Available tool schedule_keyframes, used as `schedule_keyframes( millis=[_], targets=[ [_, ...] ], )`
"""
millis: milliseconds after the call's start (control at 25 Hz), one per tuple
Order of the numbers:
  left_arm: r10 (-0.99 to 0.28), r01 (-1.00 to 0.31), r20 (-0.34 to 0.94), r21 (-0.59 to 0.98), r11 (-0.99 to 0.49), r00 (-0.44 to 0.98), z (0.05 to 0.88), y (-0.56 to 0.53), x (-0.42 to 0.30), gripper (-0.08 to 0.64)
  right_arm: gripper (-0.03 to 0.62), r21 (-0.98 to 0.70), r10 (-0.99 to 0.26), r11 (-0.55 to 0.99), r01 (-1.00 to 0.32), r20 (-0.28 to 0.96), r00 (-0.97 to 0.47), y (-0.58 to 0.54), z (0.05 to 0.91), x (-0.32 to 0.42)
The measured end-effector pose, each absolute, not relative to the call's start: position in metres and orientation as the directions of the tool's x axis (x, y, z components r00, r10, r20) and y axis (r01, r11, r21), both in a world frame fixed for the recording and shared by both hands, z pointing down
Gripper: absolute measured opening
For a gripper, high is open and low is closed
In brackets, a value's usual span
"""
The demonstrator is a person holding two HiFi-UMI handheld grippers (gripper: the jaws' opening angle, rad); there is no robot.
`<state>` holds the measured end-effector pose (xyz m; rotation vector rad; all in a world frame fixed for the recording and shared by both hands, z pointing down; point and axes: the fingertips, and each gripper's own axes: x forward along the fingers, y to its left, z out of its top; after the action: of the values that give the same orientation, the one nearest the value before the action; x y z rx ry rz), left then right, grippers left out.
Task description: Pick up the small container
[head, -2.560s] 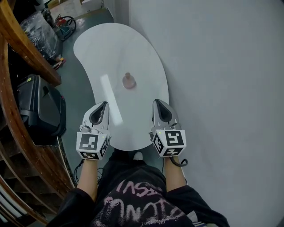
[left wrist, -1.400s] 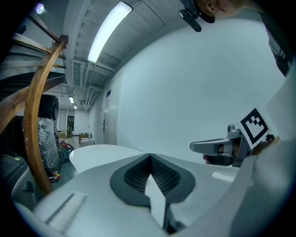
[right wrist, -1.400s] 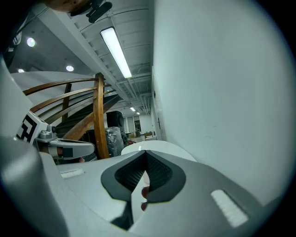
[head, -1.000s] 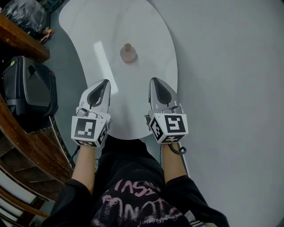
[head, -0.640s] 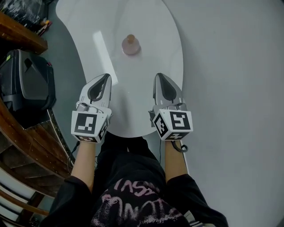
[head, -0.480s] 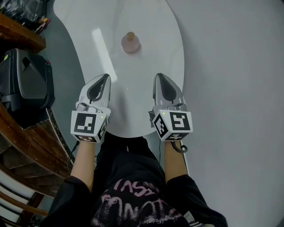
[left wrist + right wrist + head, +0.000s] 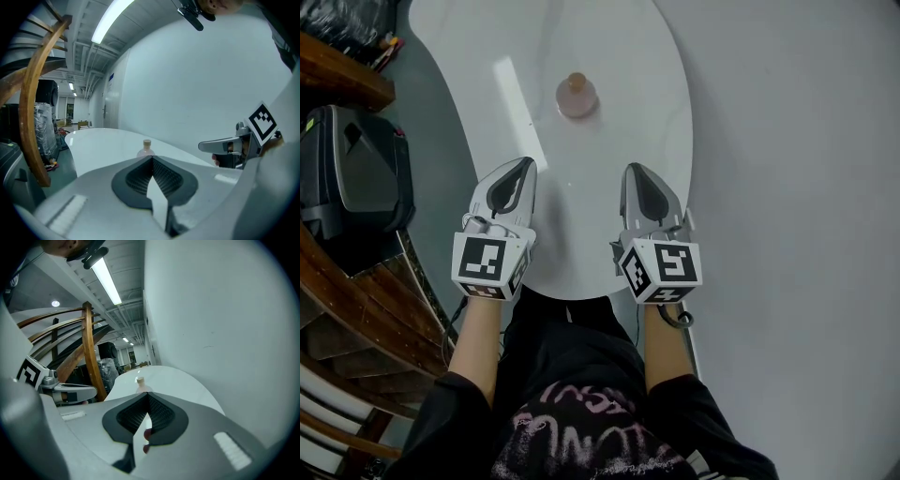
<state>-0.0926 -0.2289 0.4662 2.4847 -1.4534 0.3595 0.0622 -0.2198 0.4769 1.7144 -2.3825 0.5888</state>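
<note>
The table (image 7: 614, 141) was seen closer than a few seconds before, so it seemed the person had stepped up to it. Both grippers had been brought over its near edge. In the last half second almost nothing was changed; only the right gripper (image 7: 635, 171) was pulled back a tiny bit. This was taken to mean that the reach had not been started yet and the bottle was still to be picked up.

The small container (image 7: 576, 96) was left standing upright on the table, at 12 o'clock from the grippers and well apart from both. It was lined up between them, a little nearer the left gripper (image 7: 523, 165).

The jaws of both grippers were pressed together at the tips, and nothing was held in them. They would need to be opened before a grab.

The table was white, smooth and shiny, with a bright stripe of light shown on it, and it was shaped like a bean. The container was small and pale pink, with a round belly, a thin neck and a tan stopper. The pads (image 7: 165, 177) were dark and ribbed. A black box (image 7: 356, 178) was seen at 9 o'clock, beside a brown wooden rail (image 7: 356, 309)
</note>
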Motion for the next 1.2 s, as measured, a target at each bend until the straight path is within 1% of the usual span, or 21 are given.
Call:
schedule_keyframes(
  millis=[200, 320, 520, 960, 1120, 1200],
  targets=[
    [-0.785, -0.849, 0.35, 0.063, -0.524, 0.511, 0.479, -0.247, -0.081, 0.014, 0.021, -0.218, -0.876, 0.271, -0.937, 0.348, -0.334, -0.222, 0.477, 0.063],
    [-0.777, -0.839, 0.358, 0.038, -0.543, 0.519, 0.483, -0.26, -0.073, 0.045, 0.021, -0.213, -0.875, 0.273, -0.938, 0.35, -0.334, -0.221, 0.48, 0.065],
    [-0.769, -0.834, 0.356, 0.064, -0.547, 0.532, 0.492, -0.273, -0.064, 0.074, 0.021, -0.216, -0.874, 0.264, -0.94, 0.359, -0.328, -0.217, 0.486, 0.07],
    [-0.764, -0.828, 0.368, 0.027, -0.56, 0.529, 0.504, -0.305, -0.049, 0.144, 0.021, -0.21, -0.877, 0.249, -0.945, 0.366, -0.312, -0.216, 0.488, 0.081],
    [-0.771, -0.83, 0.365, 0.008, -0.558, 0.522, 0.504, -0.321, -0.045, 0.187, 0.021, -0.204, -0.877, 0.258, -0.945, 0.36, -0.317, -0.217, 0.485, 0.079],
    [-0.774, -0.829, 0.361, -0.002, -0.559, 0.521, 0.502, -0.328, -0.043, 0.193, 0.021, -0.204, -0.876, 0.254, -0.945, 0.365, -0.314, -0.216, 0.485, 0.08]
  ],
)
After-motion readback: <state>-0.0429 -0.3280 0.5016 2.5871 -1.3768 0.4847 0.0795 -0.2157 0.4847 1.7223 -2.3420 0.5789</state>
